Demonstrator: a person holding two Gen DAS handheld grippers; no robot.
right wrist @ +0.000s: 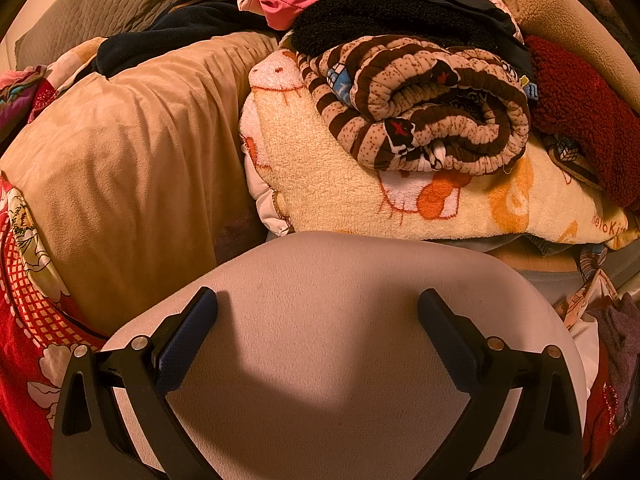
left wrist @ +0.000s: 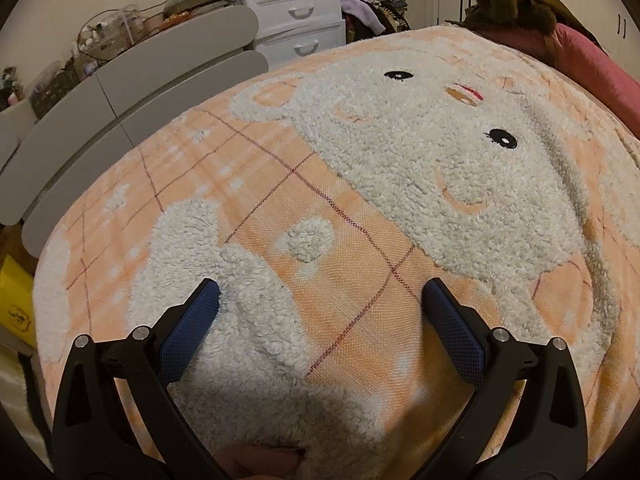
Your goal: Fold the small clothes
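- Peach-orange woven cloth with a fluffy white sheep motif fills the left wrist view: this blanket-like piece (left wrist: 360,240) lies spread flat, face up, and no small garment is laid out on it yet.
- The clothes to fold appear to sit in the heap (right wrist: 420,112) seen by the right wrist camera: a rolled brown striped piece (right wrist: 432,108) on top of a cream fleece with orange cartoon prints (right wrist: 360,188), with pink, black and dark red items piled behind.
- The left gripper (left wrist: 320,292) hovers low over the sheep cloth, jaws wide apart and holding nothing.
- The right gripper (right wrist: 318,296) hangs over a smooth pale rounded surface (right wrist: 328,320), just short of the heap, jaws likewise spread and empty.
- A tan cushion (right wrist: 132,152) lies left of the heap; white plastic drawers (left wrist: 296,12) stand beyond the spread cloth.
- Judgement: the task has barely begun; a garment must first be pulled out.
- Risk: the pieces overlap tightly, so a grab at the striped roll could catch the fleece beneath, drag several items or topple the stack. A shallow pinch on thick pile may slip.
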